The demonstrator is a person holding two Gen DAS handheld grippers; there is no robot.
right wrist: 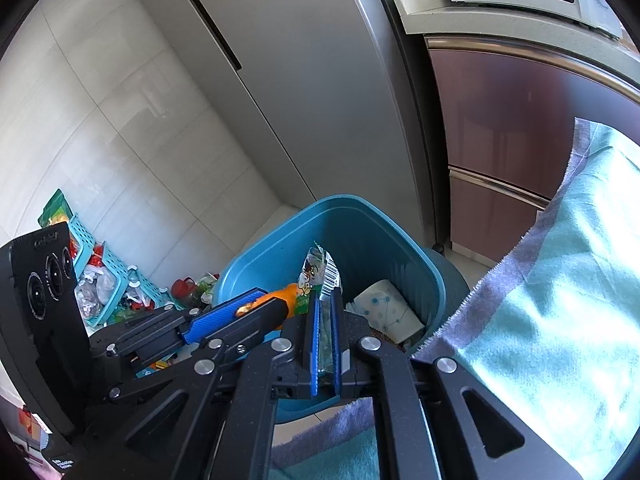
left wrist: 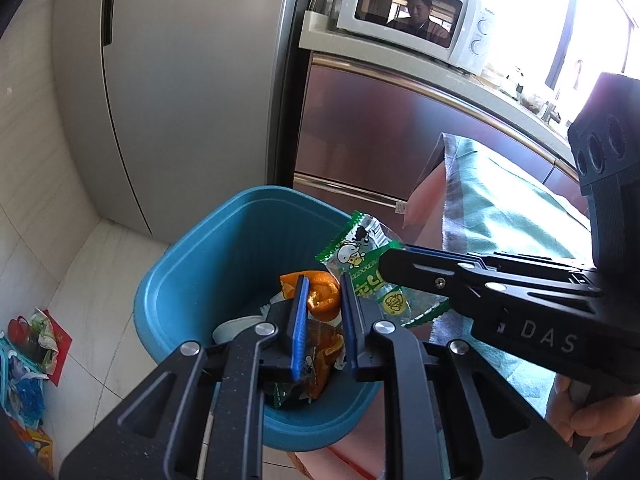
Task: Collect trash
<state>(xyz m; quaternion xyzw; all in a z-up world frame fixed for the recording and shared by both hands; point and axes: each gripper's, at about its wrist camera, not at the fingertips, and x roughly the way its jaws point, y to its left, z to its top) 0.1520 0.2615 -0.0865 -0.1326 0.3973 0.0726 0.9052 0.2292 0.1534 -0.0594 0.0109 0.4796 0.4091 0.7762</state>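
An orange snack wrapper (left wrist: 320,300) is pinched between the narrow jaws of the left gripper (left wrist: 324,300) above the blue trash bin (left wrist: 188,280). A green candy wrapper (left wrist: 364,264) is clamped by the right gripper (right wrist: 325,312) over the same bin. A patterned paper cup (right wrist: 386,308) inside the bin is seen only from the right wrist; a white microwave (left wrist: 416,24) beyond the bin is shown whole only from the left.

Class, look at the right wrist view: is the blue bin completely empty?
No: inside the blue bin a white patterned paper roll lies against its wall, below the green wrapper held by the right gripper.
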